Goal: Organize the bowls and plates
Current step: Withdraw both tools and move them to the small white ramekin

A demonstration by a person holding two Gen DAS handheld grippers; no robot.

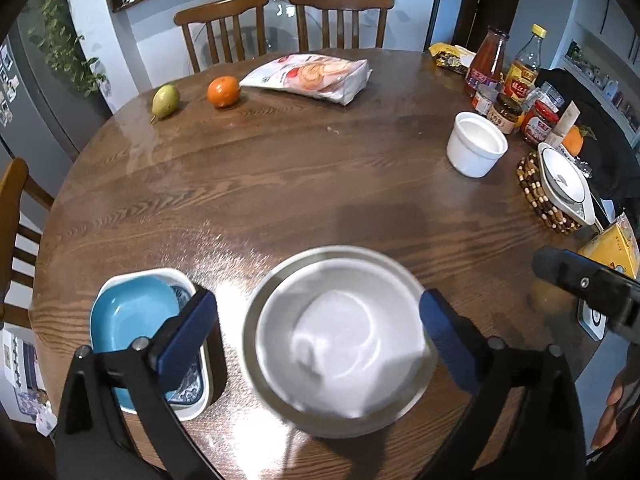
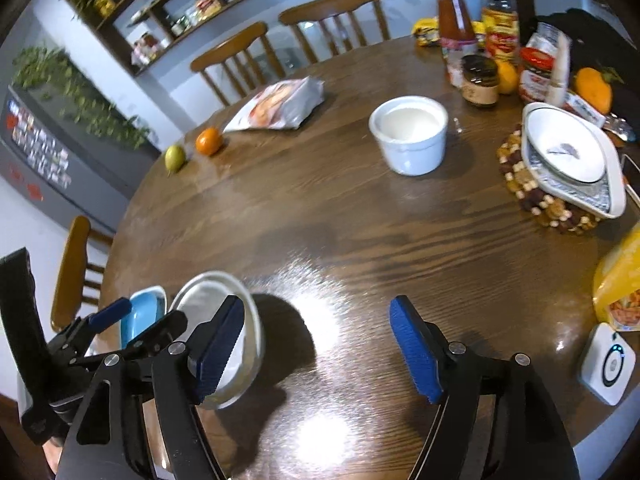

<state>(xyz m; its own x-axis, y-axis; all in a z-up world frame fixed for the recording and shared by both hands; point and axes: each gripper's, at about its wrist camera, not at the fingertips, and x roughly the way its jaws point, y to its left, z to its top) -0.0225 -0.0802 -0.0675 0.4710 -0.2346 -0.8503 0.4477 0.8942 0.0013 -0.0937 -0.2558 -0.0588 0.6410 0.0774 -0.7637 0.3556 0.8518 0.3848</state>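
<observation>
Round and wooden, the worktop (image 1: 280, 168) carries two stacks at its near edge: a white bowl (image 1: 340, 336) nested in a larger one, and just beside it a blue dish (image 1: 128, 312) inside a patterned tray. The left tool (image 1: 318, 320) hangs released, blue pads wide on either side of the nested bowls without touching them. The right tool (image 2: 320, 344) is released too, over bare wood. Grouping looks partly done (judging by the stacks). Left, probably: the white ramekin (image 2: 412, 136) toward the far right, and the bowl in a dish (image 2: 568, 156) on the beaded trivet (image 2: 520, 184) at the right edge.
</observation>
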